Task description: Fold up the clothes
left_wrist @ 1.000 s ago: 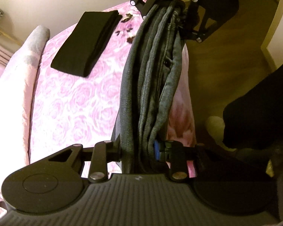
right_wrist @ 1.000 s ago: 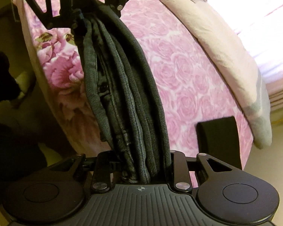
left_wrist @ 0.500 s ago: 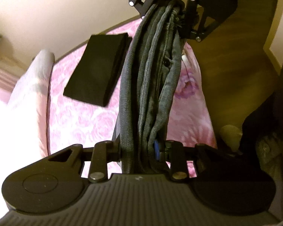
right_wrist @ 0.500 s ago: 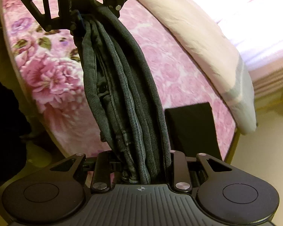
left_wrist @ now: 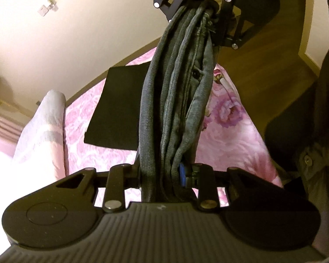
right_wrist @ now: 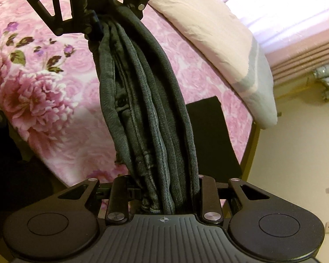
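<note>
A folded bundle of dark grey jeans [left_wrist: 177, 100] hangs stretched between my two grippers above the bed. My left gripper [left_wrist: 164, 175] is shut on one end of the bundle. My right gripper [right_wrist: 166, 192] is shut on the other end of the jeans [right_wrist: 147, 109]. Each gripper shows at the top of the other's view, the right gripper [left_wrist: 199, 4] in the left wrist view and the left gripper [right_wrist: 94, 19] in the right wrist view. A folded black garment [left_wrist: 120, 107] lies flat on the bed beneath and beside the jeans; it also shows in the right wrist view [right_wrist: 210, 138].
The bed has a pink floral cover [right_wrist: 43, 83]. A pale pink pillow or folded quilt [right_wrist: 219, 32] lies along its far side, also in the left wrist view [left_wrist: 41, 127]. Wooden floor [left_wrist: 263, 70] lies beyond the bed edge. A person in dark clothes [left_wrist: 313, 131] stands at the right.
Both grippers have carried the jeans along the bed toward the black folded garment, which now lies right under the bundle. Both grips have stayed shut.
</note>
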The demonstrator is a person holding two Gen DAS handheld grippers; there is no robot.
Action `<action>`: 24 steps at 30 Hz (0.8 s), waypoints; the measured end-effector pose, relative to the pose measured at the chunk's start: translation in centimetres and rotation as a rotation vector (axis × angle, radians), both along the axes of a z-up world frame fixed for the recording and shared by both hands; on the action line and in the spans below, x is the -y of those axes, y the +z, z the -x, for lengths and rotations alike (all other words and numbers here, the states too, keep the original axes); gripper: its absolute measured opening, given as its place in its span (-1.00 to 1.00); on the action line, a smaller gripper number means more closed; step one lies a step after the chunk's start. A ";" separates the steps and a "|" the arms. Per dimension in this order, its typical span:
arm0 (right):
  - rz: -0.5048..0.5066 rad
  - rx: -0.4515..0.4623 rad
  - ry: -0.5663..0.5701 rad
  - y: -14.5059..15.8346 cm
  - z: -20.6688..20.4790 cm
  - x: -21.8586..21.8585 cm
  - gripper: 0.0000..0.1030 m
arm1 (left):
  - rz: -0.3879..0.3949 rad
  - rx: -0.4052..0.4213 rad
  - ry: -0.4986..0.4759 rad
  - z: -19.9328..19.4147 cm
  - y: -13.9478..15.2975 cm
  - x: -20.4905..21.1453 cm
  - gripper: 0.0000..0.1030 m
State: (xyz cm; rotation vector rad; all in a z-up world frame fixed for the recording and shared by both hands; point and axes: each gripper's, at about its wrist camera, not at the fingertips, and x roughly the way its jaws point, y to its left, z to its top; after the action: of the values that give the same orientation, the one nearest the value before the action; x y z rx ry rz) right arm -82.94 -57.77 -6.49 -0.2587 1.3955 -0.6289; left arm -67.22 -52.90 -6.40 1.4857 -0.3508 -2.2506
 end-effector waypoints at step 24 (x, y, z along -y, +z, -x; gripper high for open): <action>0.297 0.011 0.180 -5.5 10.6 27.7 -0.46 | 0.343 0.084 0.135 13.1 -7.5 26.4 -0.43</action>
State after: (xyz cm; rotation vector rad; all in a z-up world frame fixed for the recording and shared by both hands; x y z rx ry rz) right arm -93.53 -85.47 -12.02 -0.6099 1.2496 -0.6854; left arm -80.29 -79.34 -13.94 1.3785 -0.6087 -1.9131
